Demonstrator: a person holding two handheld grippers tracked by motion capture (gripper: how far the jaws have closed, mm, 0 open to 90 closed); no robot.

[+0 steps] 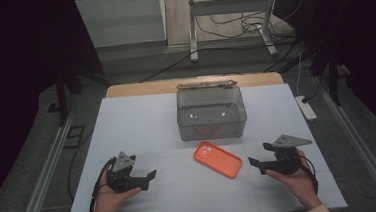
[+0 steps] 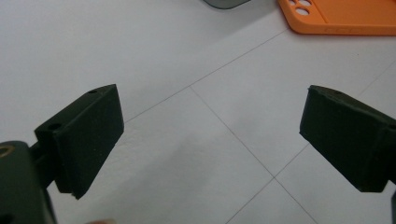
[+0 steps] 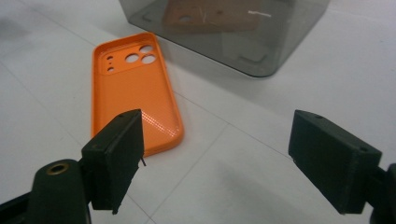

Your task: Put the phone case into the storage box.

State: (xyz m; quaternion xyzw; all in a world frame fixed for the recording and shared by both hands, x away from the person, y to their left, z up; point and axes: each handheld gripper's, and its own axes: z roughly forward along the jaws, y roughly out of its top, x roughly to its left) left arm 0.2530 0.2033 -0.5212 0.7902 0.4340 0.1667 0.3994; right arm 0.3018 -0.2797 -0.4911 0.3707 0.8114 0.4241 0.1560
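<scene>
White board covers the table, and on it, toward the far edge at the middle, a smoky transparent box is set — the largest thing there, with a lid or bar lying just behind it. Nearer the person, just in front of the box and a little right of centre, an orange phone case is laid flat with its open side up, its camera cut-outs turned toward the box; it is close to the box but not touching it.

Each gripper is held low over the board by a hand coming in from the near edge. The left gripper is held at the left, well apart from the case, its jaws pointed toward the middle of the table. In the left gripper view the left gripper is seen with its jaws spread wide and bare board between them, the case at the top right corner. The right gripper is held just right of the case, pointing at it. In the right gripper view the right gripper is also wide apart and grips nothing — the case's near end lies behind its left jaw, and nothing is seen between jaws and case.
</scene>
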